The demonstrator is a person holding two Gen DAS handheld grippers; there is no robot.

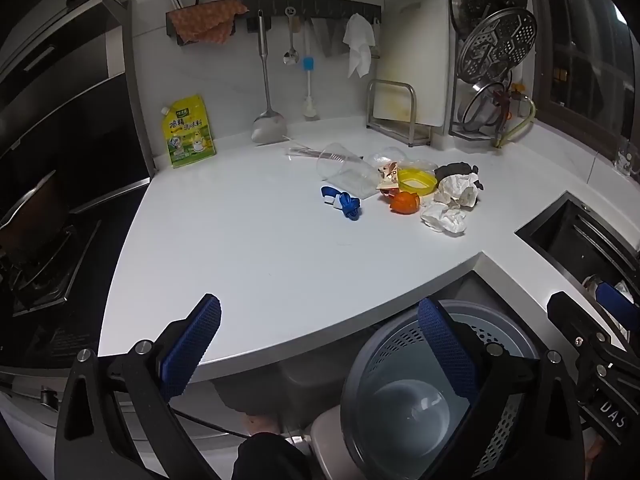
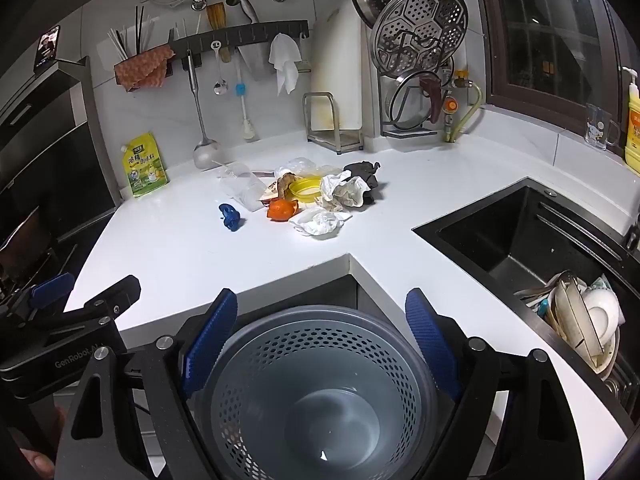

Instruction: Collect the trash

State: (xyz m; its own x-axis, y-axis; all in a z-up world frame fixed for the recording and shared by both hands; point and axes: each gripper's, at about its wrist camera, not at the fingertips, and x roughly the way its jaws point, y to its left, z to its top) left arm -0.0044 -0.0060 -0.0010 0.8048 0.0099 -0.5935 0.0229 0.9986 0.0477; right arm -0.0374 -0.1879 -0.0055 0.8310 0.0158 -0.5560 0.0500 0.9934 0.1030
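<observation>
Nothing is collected yet. The bin (image 2: 320, 392) below the surface (image 2: 192, 248) edge looks empty, though its bottom is dim. All the trash sits in a heap well back on the surface: clear cup (image 1: 346, 170), blue scrap (image 1: 346, 206), orange peel (image 1: 405, 202), yellow lid (image 1: 416, 181), tissues (image 1: 444, 218). Left gripper (image 1: 320, 344) and right gripper (image 2: 322, 336) hang spread wide, holding nothing, far from the heap

A heap of trash lies mid-frame on the white counter: a clear plastic cup (image 1: 347, 170) on its side, a blue scrap (image 1: 345, 203), an orange peel (image 1: 405, 202), a yellow lid (image 1: 416, 181), crumpled white tissues (image 1: 444, 218), while a grey perforated bin (image 2: 320, 392) stands open at bottom centre.
</observation>
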